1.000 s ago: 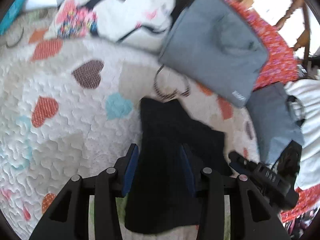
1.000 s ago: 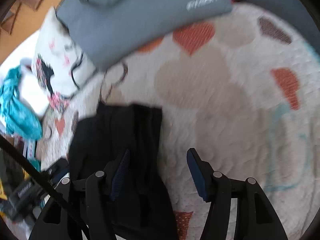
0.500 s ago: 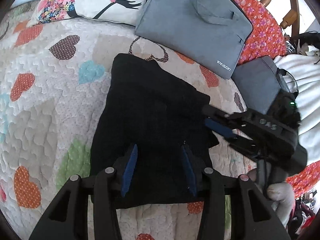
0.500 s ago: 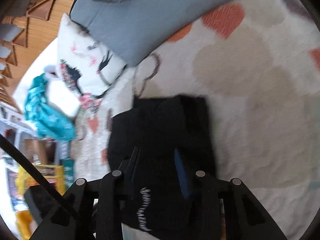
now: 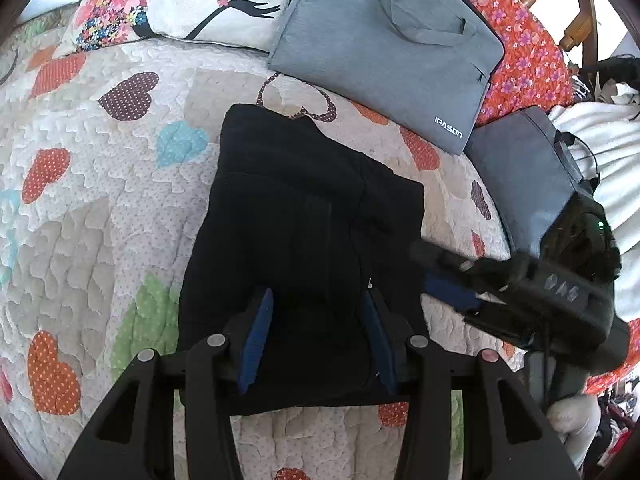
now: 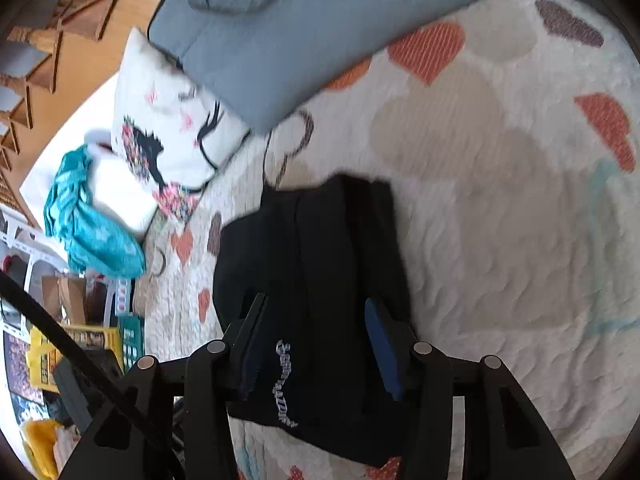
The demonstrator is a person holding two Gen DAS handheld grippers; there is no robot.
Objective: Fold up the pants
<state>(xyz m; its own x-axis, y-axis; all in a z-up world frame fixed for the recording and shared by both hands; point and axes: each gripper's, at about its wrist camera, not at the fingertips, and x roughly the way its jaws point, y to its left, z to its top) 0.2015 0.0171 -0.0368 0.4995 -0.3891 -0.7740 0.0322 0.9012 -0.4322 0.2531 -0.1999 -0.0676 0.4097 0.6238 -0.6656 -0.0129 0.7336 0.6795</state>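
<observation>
The black pants (image 5: 304, 240) lie folded into a compact rectangle on the heart-patterned quilt (image 5: 80, 208). My left gripper (image 5: 316, 336) hovers above their near edge, jaws open and empty. My right gripper (image 5: 452, 276) comes in from the right at the pants' right edge; its blue pads (image 5: 448, 292) show. In the right wrist view the pants (image 6: 320, 264) carry white lettering near the near edge, and the right gripper (image 6: 316, 348) is open above them, holding nothing.
A grey laptop bag (image 5: 384, 48) lies just beyond the pants, with a second dark grey bag (image 5: 524, 176) at right. A printed pillow (image 5: 176, 4) sits at the back left. Teal cloth (image 6: 88, 224) and clutter lie beyond the bed's edge.
Both grippers have pulled back and risen from the pants, which now lie flat and folded. The right gripper has swung over the pants, its jaws narrower than a second ago.
</observation>
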